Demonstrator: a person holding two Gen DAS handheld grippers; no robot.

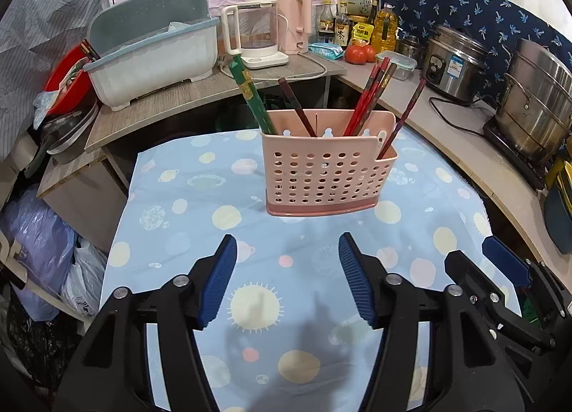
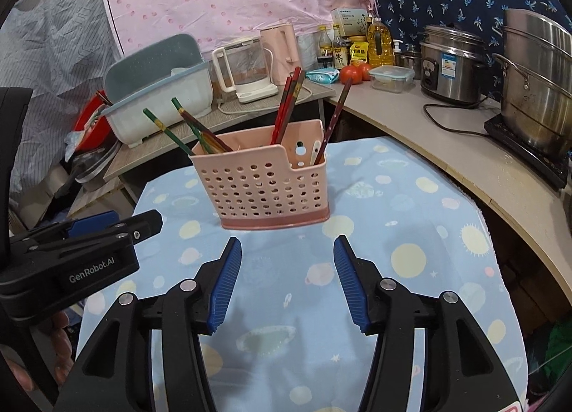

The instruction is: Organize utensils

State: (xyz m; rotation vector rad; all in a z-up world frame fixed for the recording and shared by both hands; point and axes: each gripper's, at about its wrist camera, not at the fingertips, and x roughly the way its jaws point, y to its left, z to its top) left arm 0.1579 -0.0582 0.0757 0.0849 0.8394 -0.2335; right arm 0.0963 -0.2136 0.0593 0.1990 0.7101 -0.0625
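Left wrist view: pink perforated plastic utensil basket (image 1: 327,176) stands upright on the pale blue planet-print cloth (image 1: 186,219), ahead of both claws.
Chopsticks: green pair (image 1: 250,97) leans up and left; dark brown stick (image 1: 296,106) tilts left; red lacquered bundle (image 1: 371,94) and the single maroon stick (image 1: 405,115) lean up and right, tips down inside.
Left gripper (image 1: 287,281): blue ribbed pads apart, nothing between.
Right gripper (image 2: 286,285): jaws apart, empty, short of the basket.

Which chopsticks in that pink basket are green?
The pair leaning out at the left end of the pink basket: the green chopsticks with gold bands. The other sticks are red or dark brown.
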